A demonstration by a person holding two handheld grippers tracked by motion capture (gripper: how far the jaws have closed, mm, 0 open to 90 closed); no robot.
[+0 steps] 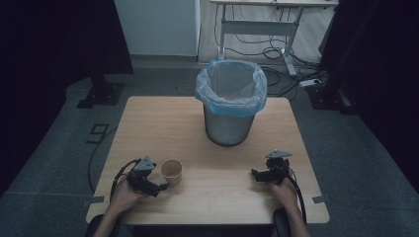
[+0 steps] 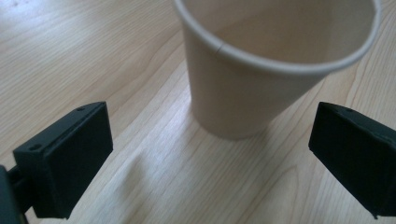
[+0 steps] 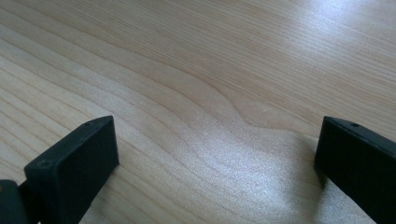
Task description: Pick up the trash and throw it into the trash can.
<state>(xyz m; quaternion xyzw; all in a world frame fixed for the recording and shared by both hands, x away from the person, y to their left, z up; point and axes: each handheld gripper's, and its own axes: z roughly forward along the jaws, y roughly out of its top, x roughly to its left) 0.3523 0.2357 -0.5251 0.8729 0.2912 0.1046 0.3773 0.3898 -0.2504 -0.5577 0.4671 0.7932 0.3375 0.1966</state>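
Observation:
A tan paper cup [image 1: 172, 171] stands upright on the wooden table [image 1: 163, 123], near its front left. My left gripper [image 1: 161, 187] sits just beside it, open, jaws pointing at the cup. In the left gripper view the cup [image 2: 261, 70] rises just ahead of the gap in my left gripper [image 2: 210, 158], not touched by either jaw. My right gripper [image 1: 255, 174] rests low at the front right of the table, open. The right gripper view has my right gripper [image 3: 215, 163] spread wide over bare wood.
A grey waste bin [image 1: 230, 101] lined with a pale blue bag stands at the table's middle back. Beyond the table are a desk frame [image 1: 257, 27] and cables on the floor [image 1: 276, 52]. Dark curtains hang at both sides.

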